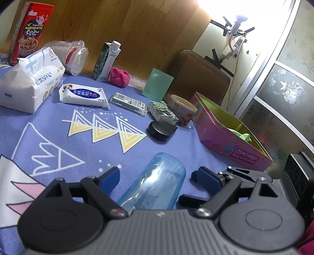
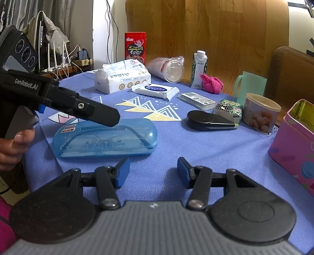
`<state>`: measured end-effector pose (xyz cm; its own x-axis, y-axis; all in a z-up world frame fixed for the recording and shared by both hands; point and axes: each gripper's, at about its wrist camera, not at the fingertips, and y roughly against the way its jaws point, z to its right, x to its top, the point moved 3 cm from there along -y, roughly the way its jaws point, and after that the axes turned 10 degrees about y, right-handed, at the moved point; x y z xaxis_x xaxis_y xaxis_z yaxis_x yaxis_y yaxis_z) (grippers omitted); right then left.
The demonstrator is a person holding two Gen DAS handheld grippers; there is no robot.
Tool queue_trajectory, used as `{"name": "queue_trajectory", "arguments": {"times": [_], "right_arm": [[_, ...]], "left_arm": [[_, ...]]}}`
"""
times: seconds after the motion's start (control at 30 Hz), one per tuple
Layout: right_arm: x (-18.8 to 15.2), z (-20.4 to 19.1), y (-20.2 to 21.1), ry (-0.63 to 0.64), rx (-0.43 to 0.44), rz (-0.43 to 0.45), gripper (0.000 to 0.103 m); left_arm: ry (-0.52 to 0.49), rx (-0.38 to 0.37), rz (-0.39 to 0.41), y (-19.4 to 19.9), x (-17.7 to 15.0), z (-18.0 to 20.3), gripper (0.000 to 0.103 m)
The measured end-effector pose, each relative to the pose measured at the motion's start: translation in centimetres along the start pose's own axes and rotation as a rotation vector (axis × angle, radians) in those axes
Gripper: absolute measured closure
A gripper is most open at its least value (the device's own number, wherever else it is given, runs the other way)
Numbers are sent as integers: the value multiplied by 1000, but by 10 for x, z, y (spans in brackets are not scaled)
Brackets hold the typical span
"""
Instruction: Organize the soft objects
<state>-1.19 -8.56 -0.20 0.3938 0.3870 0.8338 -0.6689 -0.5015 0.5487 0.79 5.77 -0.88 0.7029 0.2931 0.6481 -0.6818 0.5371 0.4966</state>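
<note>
Both jaws apart, gripping nothing: left gripper (image 1: 158, 175) straddles translucent blue plastic glasses case (image 1: 155, 184), right gripper (image 2: 153, 169) bare. Large white tissue pack (image 2: 121, 77) far ahead; pink fluffy cloth (image 2: 212, 83) beyond. Approach low, pinch the cloth's middle.

- Glasses case (image 2: 105, 138) lies on the bench (image 2: 196, 149), nearest the cameras.
- Tissue pack (image 2: 121, 78) stands behind it.
- Tin box (image 2: 294, 145) sits at the right.
- Can (image 2: 260, 112) stands just left of the box.

Wood-panel wall (image 2: 225, 39) behind table – brown chair (image 1: 198, 76) – grey curtain (image 2: 39, 11) – bright lamp glare (image 1: 241, 11).
</note>
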Motion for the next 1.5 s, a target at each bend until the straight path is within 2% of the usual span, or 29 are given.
{"name": "queue_trajectory", "arguments": {"times": [0.17,0.37,0.5,0.7,0.93,1.17,1.37,1.5], "right_arm": [[0,3,0,-17,-25,2,45],[-2,21,-2,-121,-99,-5,45],[-3,22,0,-119,-102,-1,45],[-3,25,1,-134,-107,5,45],[-3,27,2,-141,-111,10,44],[-6,32,6,-158,-132,13,44],[-8,40,16,-214,-146,27,44],[-9,40,28,-266,-106,56,42]], "left_arm": [[6,-20,-19,-3,-3,2,14],[-25,-51,-53,-9,-12,16,10],[-49,-67,-73,-12,-18,24,10],[-30,-106,-90,-11,-18,27,9],[-36,-98,-72,-8,-15,27,9],[44,-83,-25,4,0,7,9],[54,-78,-33,1,4,5,8],[46,-84,-57,-5,6,7,8]]}}
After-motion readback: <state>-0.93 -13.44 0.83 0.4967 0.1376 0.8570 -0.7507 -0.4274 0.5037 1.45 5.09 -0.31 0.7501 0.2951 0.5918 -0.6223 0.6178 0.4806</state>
